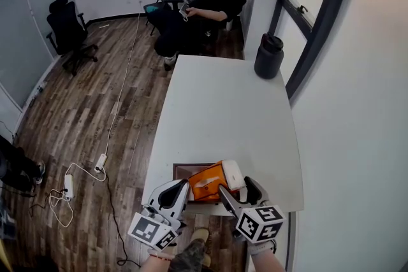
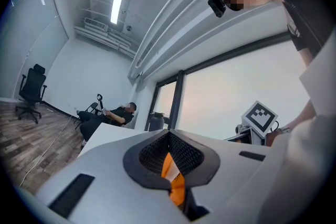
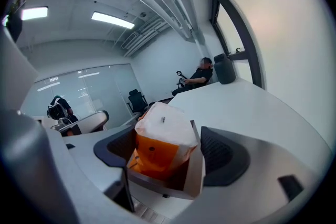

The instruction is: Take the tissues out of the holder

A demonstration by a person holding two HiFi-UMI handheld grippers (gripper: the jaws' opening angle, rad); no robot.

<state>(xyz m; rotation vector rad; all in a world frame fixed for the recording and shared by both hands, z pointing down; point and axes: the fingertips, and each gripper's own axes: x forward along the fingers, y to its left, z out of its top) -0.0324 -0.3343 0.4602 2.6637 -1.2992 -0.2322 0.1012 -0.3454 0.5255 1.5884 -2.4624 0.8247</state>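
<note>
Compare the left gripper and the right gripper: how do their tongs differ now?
The left gripper has its tongs shut; the right gripper has them wide apart. The left pinches an orange edge of the tissue pack; the right only straddles the pack and holder, without pressing. Both are at the holder.

A white rectangular worktop point(image 1: 229, 105) stretches ahead, its long right side beside the wall under the window. At its near edge sits the brown holder point(image 1: 182, 171), close to the left corner. At the far right corner stands a dark lidded canister point(image 1: 268, 56); the two are well apart
</note>
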